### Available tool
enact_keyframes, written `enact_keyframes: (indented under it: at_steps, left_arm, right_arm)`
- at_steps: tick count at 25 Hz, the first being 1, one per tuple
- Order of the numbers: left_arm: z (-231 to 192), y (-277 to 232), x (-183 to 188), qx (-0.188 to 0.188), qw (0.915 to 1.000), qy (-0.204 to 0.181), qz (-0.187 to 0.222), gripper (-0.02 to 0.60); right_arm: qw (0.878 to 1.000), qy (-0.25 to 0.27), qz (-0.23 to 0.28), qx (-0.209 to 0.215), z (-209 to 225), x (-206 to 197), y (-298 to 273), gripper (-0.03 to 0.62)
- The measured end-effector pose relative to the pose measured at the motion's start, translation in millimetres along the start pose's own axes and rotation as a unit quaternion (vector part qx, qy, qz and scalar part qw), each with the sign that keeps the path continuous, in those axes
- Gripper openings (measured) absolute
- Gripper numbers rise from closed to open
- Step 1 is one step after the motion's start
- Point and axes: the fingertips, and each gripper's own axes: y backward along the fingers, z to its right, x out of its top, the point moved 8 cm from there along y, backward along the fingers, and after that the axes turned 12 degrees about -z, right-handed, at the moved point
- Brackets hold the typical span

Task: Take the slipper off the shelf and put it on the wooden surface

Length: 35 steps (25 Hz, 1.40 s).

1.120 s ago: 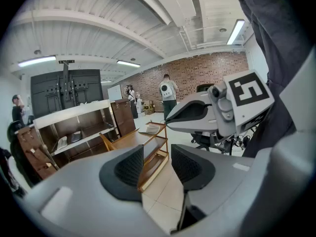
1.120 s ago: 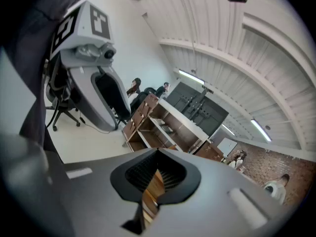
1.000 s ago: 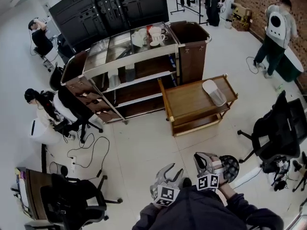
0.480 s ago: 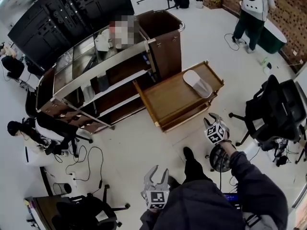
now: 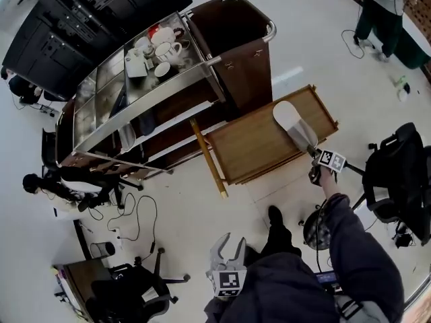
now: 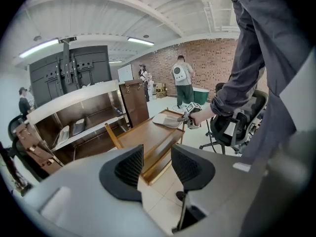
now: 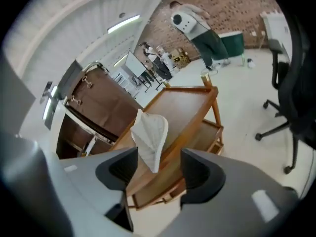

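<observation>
The slipper [image 5: 294, 125] lies at the right end of the wooden surface [image 5: 256, 147], its near tip between the opening jaws of the right gripper [image 5: 314, 157] — pads off it — while the left gripper [image 5: 229, 245] hangs nearer, released and empty.

Open-plan office lab, brick wall [image 6: 210, 58], swivel chairs [image 5: 397, 173], floor cables [image 5: 131, 210]

the slipper [image 5: 294, 128] is white cloth, quilted and matt. the trolley [image 5: 252, 143] is smooth brown wood with a soft sheen. the shelf unit [image 5: 158, 95] has a brushed metal frame. the pale floor [image 5: 188, 214] is glossy.
</observation>
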Motion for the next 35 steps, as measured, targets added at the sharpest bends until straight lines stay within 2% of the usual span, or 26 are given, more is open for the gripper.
enact_keyframes:
  at_steps: [1, 3, 5, 7, 10, 15, 20, 25, 28, 30, 35]
  left_arm:
    - [-1.9, -5.0, 1.8, 0.005, 1.0, 0.003, -0.007, 0.192]
    - [-4.8, -11.0, 2.8, 0.011, 0.9997, 0.009, -0.02, 0.192]
    - [-2.6, -14.6, 3.4, 0.009, 0.9995, 0.013, -0.029, 0.192]
    - [-0.3, -16.8, 3.9, 0.011, 0.9992, 0.017, -0.034, 0.192]
    - [-8.4, -13.6, 2.0, 0.035, 0.9986, 0.033, -0.024, 0.192]
    - [-25.9, 2.8, -18.1, 0.041, 0.9981, 0.045, 0.009, 0.192]
    - [-56.4, 39.4, -58.0, 0.054, 0.9963, 0.051, 0.044, 0.192]
    - [-102.9, 91.4, -117.4, 0.072, 0.9934, 0.055, 0.07, 0.192]
    - [-129.7, 117.2, -151.5, 0.086, 0.9913, 0.063, 0.076, 0.192]
    - [-141.3, 128.1, -167.6, 0.092, 0.9904, 0.07, 0.076, 0.192]
    - [-158.1, 136.3, -189.2, 0.101, 0.987, 0.098, 0.077, 0.192]
  right_arm:
    - [1.0, -0.02, 0.001, 0.023, 1.2, 4.6, -11.4, 0.255]
    - [0.998, -0.043, 0.001, 0.038, 2.9, 10.5, -27.6, 0.255]
    - [0.998, -0.049, 0.001, 0.036, 5.7, 13.2, -35.3, 0.152]
    - [0.998, -0.052, 0.001, 0.04, 7.7, 12.7, -38.4, 0.101]
    - [0.997, -0.046, 0.009, 0.055, 0.2, 6.5, -34.4, 0.079]
    - [0.994, -0.03, 0.025, 0.1, -51.9, -24.3, -6.7, 0.063]
    - [0.987, 0.011, 0.031, 0.156, -136.1, -73.3, 29.2, 0.063]
    - [0.976, -0.015, 0.046, 0.211, -238.6, -136.3, 47.8, 0.063]
    - [0.975, -0.001, 0.043, 0.218, -304.8, -160.9, 31.4, 0.063]
    - [0.975, -0.011, 0.03, 0.221, -345.8, -175.9, 15.8, 0.062]
    - [0.974, -0.041, 0.005, 0.221, -414.3, -187.4, -32.8, 0.062]
